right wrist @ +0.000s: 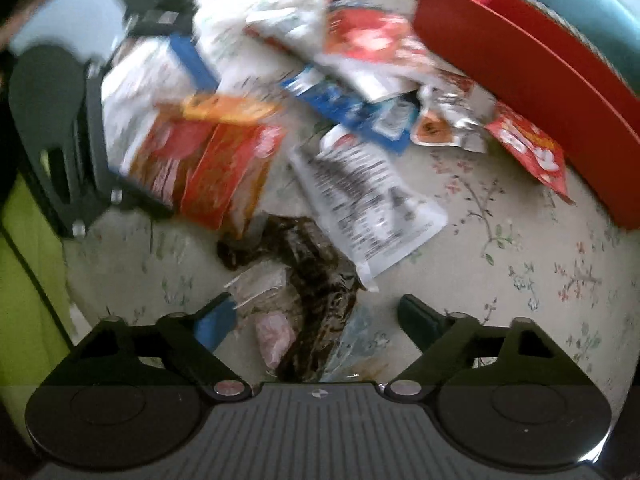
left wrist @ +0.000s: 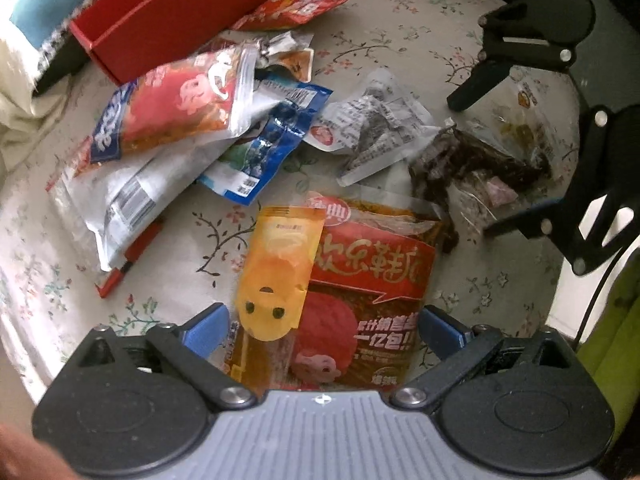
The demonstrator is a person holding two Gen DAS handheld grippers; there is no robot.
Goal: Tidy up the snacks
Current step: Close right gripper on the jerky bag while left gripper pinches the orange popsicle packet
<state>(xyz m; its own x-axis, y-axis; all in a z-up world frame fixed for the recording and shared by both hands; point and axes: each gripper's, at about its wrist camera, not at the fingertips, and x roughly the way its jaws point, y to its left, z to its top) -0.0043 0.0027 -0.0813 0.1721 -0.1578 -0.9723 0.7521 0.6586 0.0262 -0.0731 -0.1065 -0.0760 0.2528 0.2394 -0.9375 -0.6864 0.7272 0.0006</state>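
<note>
Snack packets lie scattered on a floral cloth (left wrist: 400, 20). My left gripper (left wrist: 322, 326) points down, jaws wide, over a yellow packet (left wrist: 280, 268) that lies on a red packet (left wrist: 372, 280). Both sit between its blue pads (left wrist: 204, 328), flat on the cloth. My right gripper (right wrist: 316, 318) is open over a clear packet of dark snack (right wrist: 316, 280); the left pad is at the packet's edge and the right pad stands apart from it. The left wrist view shows that gripper (left wrist: 486, 160) straddling the same dark packet (left wrist: 480, 164).
A long red box (left wrist: 160, 12) (right wrist: 520, 60) stands open at the far side. A heap of red, blue and white packets (left wrist: 180, 108) lies beside it, with a white printed packet (left wrist: 372, 128) (right wrist: 368, 200) in the middle. A green surface (left wrist: 616, 340) borders the cloth.
</note>
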